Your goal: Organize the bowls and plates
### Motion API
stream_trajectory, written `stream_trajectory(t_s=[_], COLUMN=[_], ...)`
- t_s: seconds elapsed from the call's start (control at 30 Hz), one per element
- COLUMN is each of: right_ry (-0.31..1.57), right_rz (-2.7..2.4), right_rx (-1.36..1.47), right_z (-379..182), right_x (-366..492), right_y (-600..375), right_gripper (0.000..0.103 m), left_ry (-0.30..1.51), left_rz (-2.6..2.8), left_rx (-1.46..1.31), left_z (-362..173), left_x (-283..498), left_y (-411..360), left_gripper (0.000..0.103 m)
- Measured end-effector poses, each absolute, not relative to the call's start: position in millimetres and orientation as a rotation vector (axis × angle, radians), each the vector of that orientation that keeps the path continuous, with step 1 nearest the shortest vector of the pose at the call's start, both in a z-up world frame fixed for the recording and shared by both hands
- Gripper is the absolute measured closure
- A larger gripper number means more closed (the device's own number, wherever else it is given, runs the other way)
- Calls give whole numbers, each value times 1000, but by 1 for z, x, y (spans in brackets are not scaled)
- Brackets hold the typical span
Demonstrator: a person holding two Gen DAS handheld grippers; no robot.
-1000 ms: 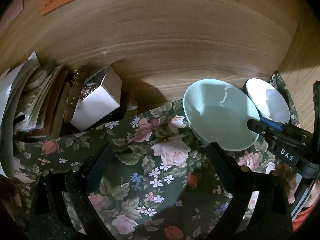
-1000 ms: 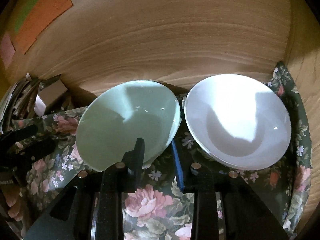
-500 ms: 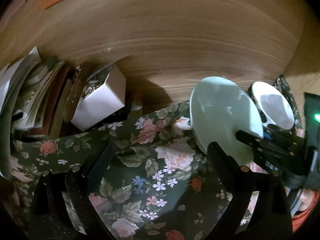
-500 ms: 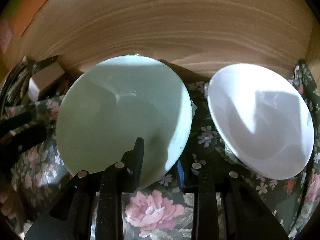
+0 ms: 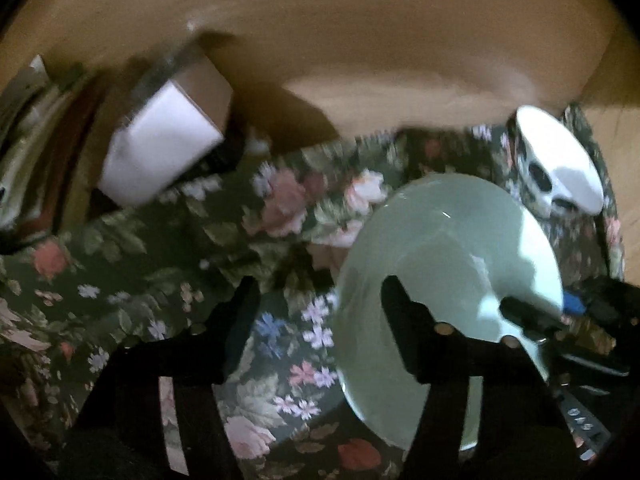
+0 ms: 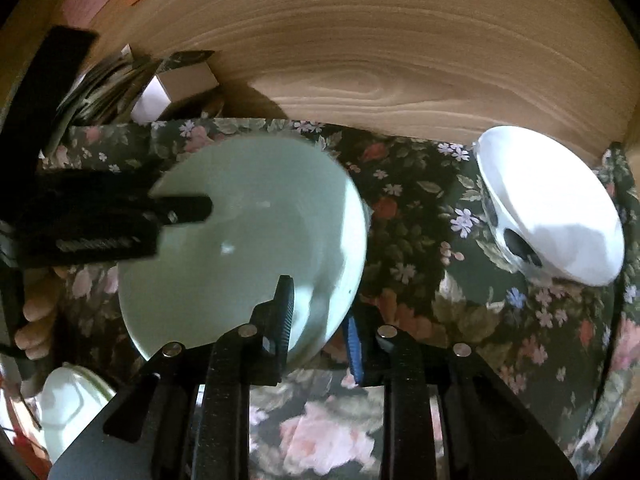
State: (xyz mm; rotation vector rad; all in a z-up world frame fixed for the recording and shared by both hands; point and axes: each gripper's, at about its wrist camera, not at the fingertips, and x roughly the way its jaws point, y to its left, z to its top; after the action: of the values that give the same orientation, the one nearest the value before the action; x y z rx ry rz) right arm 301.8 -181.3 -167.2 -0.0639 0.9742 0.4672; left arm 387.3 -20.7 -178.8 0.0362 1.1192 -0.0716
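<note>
The right claw (image 6: 320,320) pinches the near rim of the pale green glazed ceramic bowl (image 6: 256,240), carried over the middle of the floral-clothed desk (image 6: 420,208). The left claw (image 5: 316,304), whose jaws have just been closing, straddles the bowl's opposite rim at half width, not yet pressing. The white bowl with dark outer pattern (image 6: 552,208) sits well apart, by the desk's far right corner.
</note>
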Motion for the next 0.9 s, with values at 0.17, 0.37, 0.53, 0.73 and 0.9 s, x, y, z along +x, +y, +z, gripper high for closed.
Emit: stream_trajectory(t_s=[0.17,0.37,0.53,0.73,0.9], right_ry=[964,976,964,913,870], right_rz=[451,448,441,435,441], right_rx=[-10,35,51,38,28], right_z=[-160,-164,-165,-151,-134], right_x=[311,312,319,305,291], right_y=[-198,-210,-199,-197,-191], right_gripper=[80,84,86,86,86], left_ry=[1164,1165,1158,1116,1081], left_rz=[-95,-114,-105,-105,-97], left_rx=[38,23,16,36,6], left_z=[-186,-188,-187,-170,-152], left_x=[384,380,377,355,335], left_y=[-26,-34,-38,-32,-23], left_gripper=[63,82,82,82,82])
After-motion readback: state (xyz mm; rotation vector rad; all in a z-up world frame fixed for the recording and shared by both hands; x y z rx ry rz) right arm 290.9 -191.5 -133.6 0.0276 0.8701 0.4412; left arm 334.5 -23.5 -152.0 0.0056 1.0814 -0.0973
